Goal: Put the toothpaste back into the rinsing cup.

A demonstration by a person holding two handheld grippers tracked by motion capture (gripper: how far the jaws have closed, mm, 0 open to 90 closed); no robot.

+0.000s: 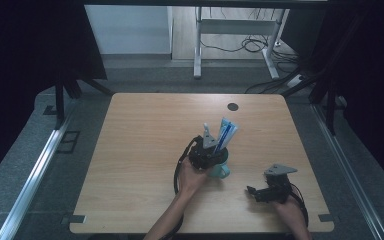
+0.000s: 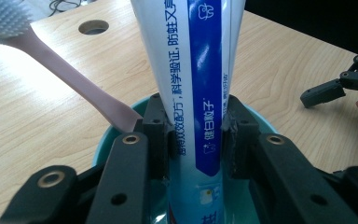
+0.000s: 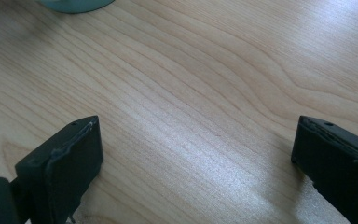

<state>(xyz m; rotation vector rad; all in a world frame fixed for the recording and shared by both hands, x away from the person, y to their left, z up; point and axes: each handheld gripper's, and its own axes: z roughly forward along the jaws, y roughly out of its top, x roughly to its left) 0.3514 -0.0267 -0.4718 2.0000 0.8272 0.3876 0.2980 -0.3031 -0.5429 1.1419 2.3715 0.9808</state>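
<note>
- The left gripper point(image 1: 211, 150) hovered over a teal cup point(image 1: 221, 171) that stood near the middle of the wooden table point(image 1: 140, 150), a little toward the near right.
- In the left gripper view, its two black jaws reached down into the cup point(image 2: 116, 135) and stood on either side of a white and blue toothpaste tube point(image 2: 198, 93).
- The pads point(image 2: 161, 135) sat right against the tube's sides; whether they pressed on it or merely touched could not be told, and the jaws were only partly apart, about the tube's width.
- The tube point(image 1: 226, 132) stood upright in the cup, its flat end rising above the gripper and leaning slightly to the far right.
- A pink toothbrush point(image 2: 65, 74) with a pale bristled head also stood in the cup, leaning away to the far left, beside the tube and apart from the jaws.
- The right gripper point(image 1: 254, 192) rested low over the table near the near right corner, well apart from the cup.
- In the right gripper view, its jaws stood wide apart with only bare wood point(image 3: 191, 107) between them, holding nothing.
- A round dark hole point(image 1: 233, 106) lay in the table near the far edge.
</note>
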